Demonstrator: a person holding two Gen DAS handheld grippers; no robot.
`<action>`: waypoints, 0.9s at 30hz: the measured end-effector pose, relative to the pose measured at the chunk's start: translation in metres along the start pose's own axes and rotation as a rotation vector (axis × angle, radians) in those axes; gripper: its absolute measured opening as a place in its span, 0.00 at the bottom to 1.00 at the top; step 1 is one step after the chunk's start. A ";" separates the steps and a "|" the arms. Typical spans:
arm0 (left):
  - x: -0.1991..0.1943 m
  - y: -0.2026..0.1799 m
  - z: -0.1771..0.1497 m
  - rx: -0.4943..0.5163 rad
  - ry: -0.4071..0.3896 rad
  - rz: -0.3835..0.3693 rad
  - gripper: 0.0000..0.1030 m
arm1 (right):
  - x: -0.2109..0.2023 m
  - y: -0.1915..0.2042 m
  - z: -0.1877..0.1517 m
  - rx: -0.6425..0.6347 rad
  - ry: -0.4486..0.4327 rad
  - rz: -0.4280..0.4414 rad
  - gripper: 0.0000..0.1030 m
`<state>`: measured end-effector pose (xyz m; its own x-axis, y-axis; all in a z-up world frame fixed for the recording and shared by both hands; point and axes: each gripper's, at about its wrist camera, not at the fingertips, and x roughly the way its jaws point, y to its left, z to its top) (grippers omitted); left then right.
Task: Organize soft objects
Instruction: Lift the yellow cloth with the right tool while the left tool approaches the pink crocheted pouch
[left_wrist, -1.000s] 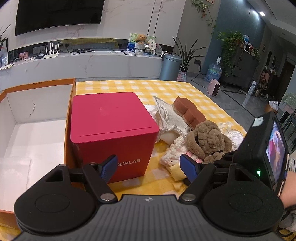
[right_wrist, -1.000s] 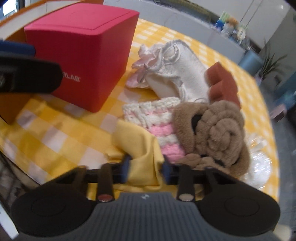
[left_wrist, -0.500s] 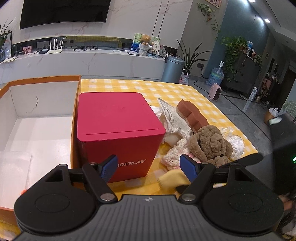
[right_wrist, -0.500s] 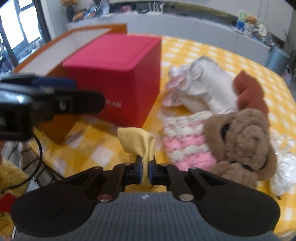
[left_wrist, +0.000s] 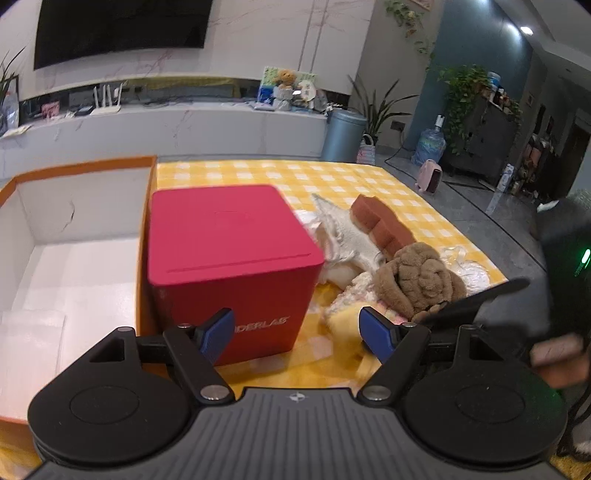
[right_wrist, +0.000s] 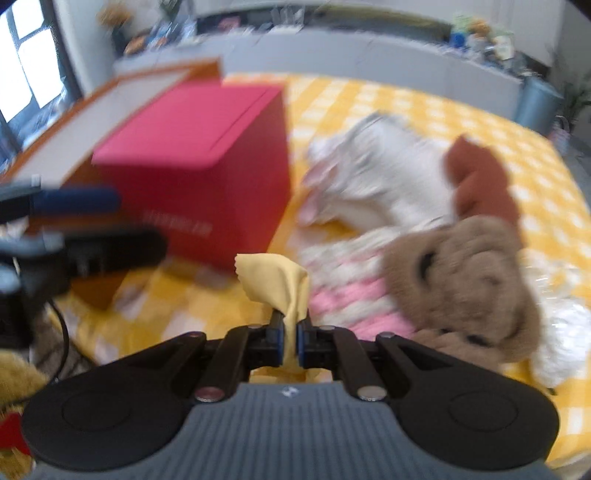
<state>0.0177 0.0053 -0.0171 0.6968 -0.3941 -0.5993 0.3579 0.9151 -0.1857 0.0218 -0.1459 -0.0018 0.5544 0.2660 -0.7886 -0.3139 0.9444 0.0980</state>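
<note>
My right gripper (right_wrist: 290, 334) is shut on a yellow cloth (right_wrist: 277, 282) and holds it above the front of the table. Soft things lie in a pile to its right: a brown plush roll (right_wrist: 476, 269), a pink and white knit piece (right_wrist: 354, 291), a white garment (right_wrist: 384, 177) and a rust-brown sponge (right_wrist: 480, 177). My left gripper (left_wrist: 298, 332) is open and empty, low in front of the red box (left_wrist: 229, 258). The pile (left_wrist: 417, 277) also shows in the left wrist view, with the yellow cloth (left_wrist: 345, 325) blurred near my right fingertip.
An open orange cardboard box with a white inside (left_wrist: 74, 236) stands left of the red box. The table has a yellow checked cloth (left_wrist: 332, 177). A clear plastic bag (left_wrist: 469, 266) lies at the pile's right. The right gripper's body (left_wrist: 561, 258) shows at the right edge.
My right gripper closed on the yellow cloth, lifted it off the table and moved left with it. My left gripper stayed open and rose slightly.
</note>
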 end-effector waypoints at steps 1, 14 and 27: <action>-0.001 -0.002 0.001 0.004 -0.006 -0.006 0.87 | -0.009 -0.006 0.000 0.018 -0.023 -0.011 0.04; 0.036 -0.066 0.006 0.222 0.059 -0.030 0.88 | -0.091 -0.094 -0.015 0.252 -0.232 -0.100 0.04; 0.092 -0.091 -0.019 0.440 0.191 -0.082 0.89 | -0.079 -0.116 -0.022 0.356 -0.240 -0.050 0.04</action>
<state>0.0372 -0.1122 -0.0702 0.5433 -0.4028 -0.7366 0.6642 0.7429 0.0836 -0.0021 -0.2809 0.0359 0.7387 0.2163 -0.6384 -0.0198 0.9537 0.3002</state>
